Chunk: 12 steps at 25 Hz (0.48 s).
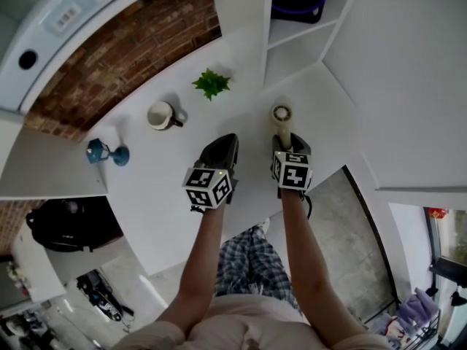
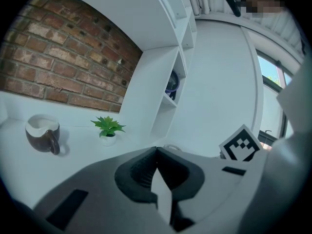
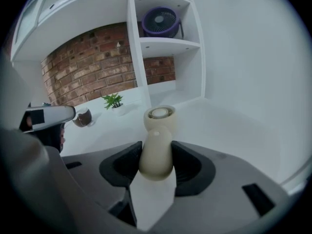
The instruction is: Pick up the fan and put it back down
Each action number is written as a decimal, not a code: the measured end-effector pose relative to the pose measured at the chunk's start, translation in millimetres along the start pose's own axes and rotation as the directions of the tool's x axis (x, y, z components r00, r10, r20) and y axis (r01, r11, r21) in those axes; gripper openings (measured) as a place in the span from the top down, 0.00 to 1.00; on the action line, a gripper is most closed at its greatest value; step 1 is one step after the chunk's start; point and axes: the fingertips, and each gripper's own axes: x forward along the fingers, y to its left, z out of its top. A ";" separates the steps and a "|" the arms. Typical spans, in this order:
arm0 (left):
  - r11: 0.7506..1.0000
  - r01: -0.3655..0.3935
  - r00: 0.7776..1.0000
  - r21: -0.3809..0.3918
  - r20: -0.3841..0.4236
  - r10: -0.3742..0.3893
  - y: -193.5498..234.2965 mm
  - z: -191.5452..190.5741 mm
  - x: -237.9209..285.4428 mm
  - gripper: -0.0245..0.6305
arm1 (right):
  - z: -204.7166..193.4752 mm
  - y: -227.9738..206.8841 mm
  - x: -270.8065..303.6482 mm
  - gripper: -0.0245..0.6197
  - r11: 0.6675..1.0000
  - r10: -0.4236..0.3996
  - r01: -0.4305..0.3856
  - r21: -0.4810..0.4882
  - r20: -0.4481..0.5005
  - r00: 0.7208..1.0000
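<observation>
The fan (image 3: 156,150) is cream (round head, rounded handle).

Soft, even light is washing the white bench (image 1: 233,115), leaving only faint shadows; fisheye distortion is bending edges, and dark vignetting is ringing both gripper views.

Over the white worktop (image 1: 241,115), the right tongs (image 1: 290,143) sat around the handle of the cream fan (image 1: 282,114). The left tongs (image 1: 221,148) hung alongside, near a mug (image 1: 161,115) and a small plant (image 1: 211,84).
</observation>
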 end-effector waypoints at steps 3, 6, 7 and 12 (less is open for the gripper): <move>1.000 -0.001 1.000 0.015 0.017 0.001 -4.5 11.9 -4.8 0.92 | 18.4 -1.2 -19.3 0.65 1.000 0.016 -0.016 -0.003 0.078 0.997; 0.999 -0.005 0.999 0.033 0.045 0.004 -10.3 28.6 -11.9 0.92 | 42.4 -3.9 -45.9 0.65 0.999 0.033 -0.033 -0.002 0.180 0.983; 0.999 -0.006 0.998 0.038 0.057 0.004 -12.6 35.1 -14.8 0.92 | 51.4 -4.6 -56.3 0.65 0.999 0.040 -0.042 0.002 0.222 0.974; 0.997 -0.010 0.992 0.078 0.130 0.000 -27.4 71.9 -32.8 0.92 | 96.9 -4.4 -114.6 0.65 0.998 0.063 -0.070 0.002 0.435 0.898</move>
